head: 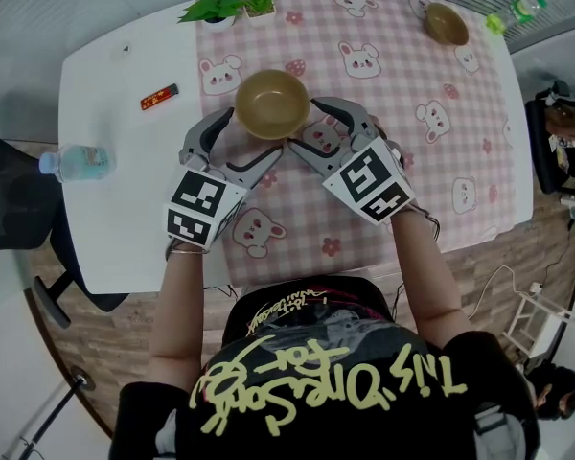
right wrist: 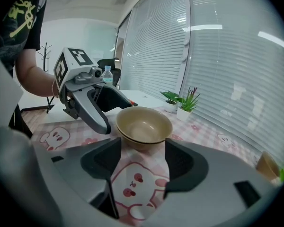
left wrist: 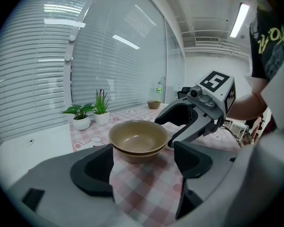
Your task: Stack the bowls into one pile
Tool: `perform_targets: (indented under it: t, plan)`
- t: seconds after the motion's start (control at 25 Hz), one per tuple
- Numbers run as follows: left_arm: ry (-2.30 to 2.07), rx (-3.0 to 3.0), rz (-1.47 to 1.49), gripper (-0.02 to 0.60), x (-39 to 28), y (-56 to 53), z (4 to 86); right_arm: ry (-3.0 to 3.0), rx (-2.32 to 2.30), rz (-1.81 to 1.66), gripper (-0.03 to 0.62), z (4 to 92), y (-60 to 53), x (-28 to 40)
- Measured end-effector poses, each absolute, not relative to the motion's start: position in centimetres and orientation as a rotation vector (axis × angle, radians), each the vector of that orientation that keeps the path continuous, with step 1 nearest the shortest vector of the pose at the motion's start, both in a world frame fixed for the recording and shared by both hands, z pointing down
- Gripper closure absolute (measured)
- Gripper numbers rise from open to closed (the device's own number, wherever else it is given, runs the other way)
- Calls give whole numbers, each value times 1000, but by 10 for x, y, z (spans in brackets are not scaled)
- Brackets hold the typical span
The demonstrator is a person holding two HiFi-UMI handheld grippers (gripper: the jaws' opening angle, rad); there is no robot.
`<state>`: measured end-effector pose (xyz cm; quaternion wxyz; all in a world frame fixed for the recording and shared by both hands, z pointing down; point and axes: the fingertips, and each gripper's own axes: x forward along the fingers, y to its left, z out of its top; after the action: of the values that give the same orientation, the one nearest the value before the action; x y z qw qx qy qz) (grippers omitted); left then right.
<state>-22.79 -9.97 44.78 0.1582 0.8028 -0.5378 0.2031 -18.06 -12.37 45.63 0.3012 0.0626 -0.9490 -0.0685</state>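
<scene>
Two tan bowls sit nested as one stack (head: 271, 103) on the pink checked tablecloth (head: 402, 161). My left gripper (head: 252, 137) is just in front of the stack on its left, open and holding nothing. My right gripper (head: 305, 127) is in front on its right, also open and holding nothing. In the left gripper view the stack (left wrist: 138, 140) stands just beyond the open jaws (left wrist: 144, 162), with the right gripper (left wrist: 199, 115) beside it. In the right gripper view the stack (right wrist: 143, 125) lies beyond the open jaws (right wrist: 141, 162). A third tan bowl (head: 446, 23) stands alone at the far right corner.
Two small potted plants (head: 232, 3) stand at the table's far edge. A water bottle (head: 77, 162) lies at the left edge and a small red object (head: 159, 96) on the white tabletop. A green bottle (head: 517, 10) is at the far right. A black chair (head: 19, 209) stands on the left.
</scene>
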Motion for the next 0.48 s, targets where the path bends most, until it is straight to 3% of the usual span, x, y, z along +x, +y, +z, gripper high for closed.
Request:
perform_targets:
  t: [0.48]
  plan:
    - [-1557,2345,465,181,-231,-92,423,-2576,292,-196,321,430,-120,-173]
